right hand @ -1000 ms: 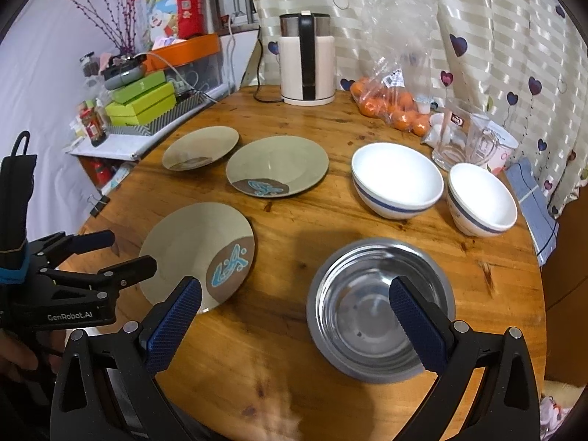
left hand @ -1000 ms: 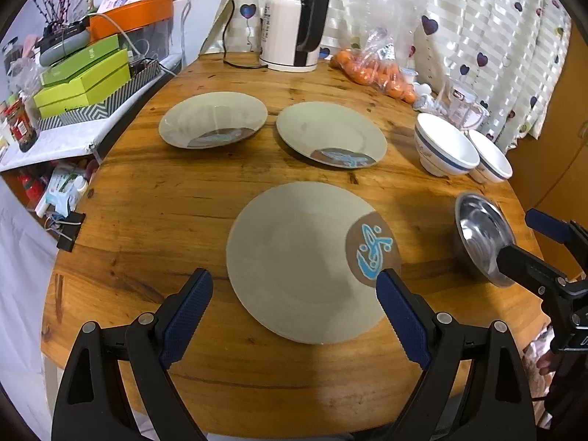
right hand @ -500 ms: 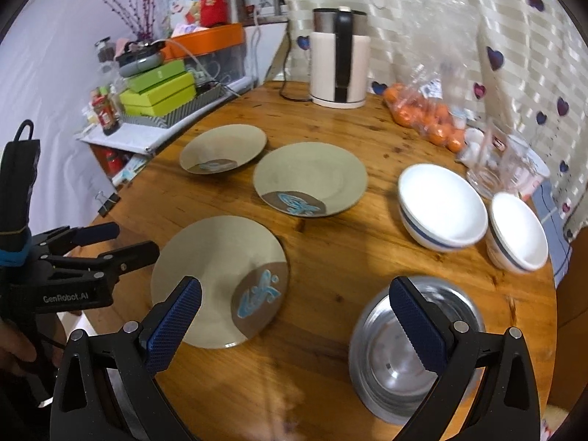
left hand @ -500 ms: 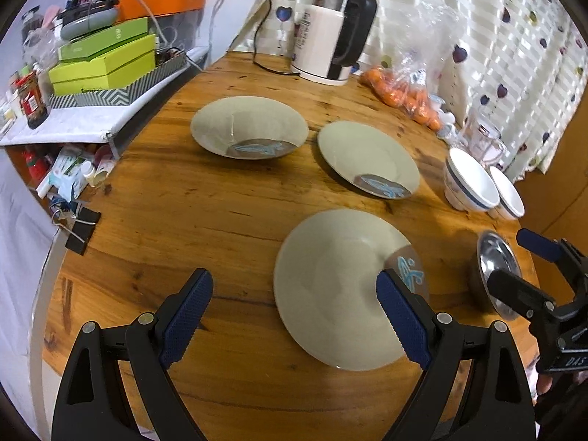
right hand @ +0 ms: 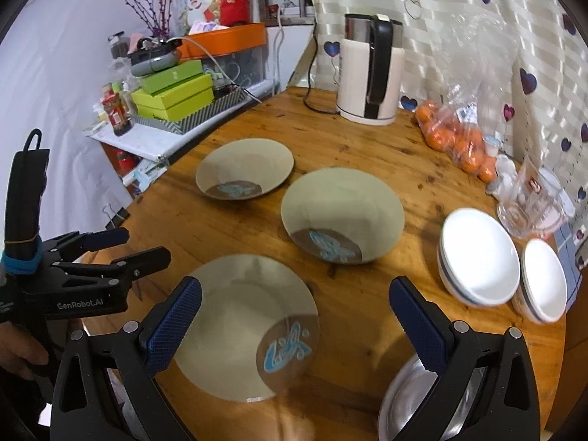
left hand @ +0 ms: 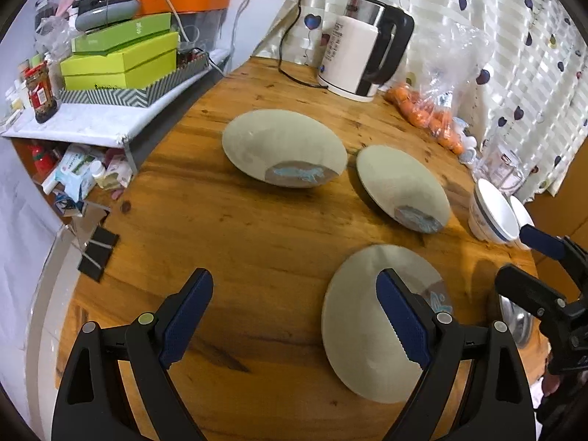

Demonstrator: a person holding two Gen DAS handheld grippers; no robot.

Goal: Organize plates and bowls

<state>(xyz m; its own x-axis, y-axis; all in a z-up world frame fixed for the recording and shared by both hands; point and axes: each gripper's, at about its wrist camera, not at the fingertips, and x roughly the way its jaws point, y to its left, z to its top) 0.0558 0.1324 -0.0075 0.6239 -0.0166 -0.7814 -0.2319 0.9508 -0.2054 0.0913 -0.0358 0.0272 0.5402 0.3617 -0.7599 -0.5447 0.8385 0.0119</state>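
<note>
Views shifted left; steel bowl (right hand: 422,404) perhaps half-hidden.

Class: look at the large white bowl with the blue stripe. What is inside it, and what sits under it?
The large white blue-striped bowl shows a bare white inside. It appears nested in another like bowl, whose rim peeks below. Beneath is the round wooden table; the contact patch is covered.

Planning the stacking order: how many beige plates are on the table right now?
3. A far plate nearest the green boxes, a middle plate beside the white bowls, and a near plate just ahead of the right gripper's fingers. None looks stacked or hidden.
</note>
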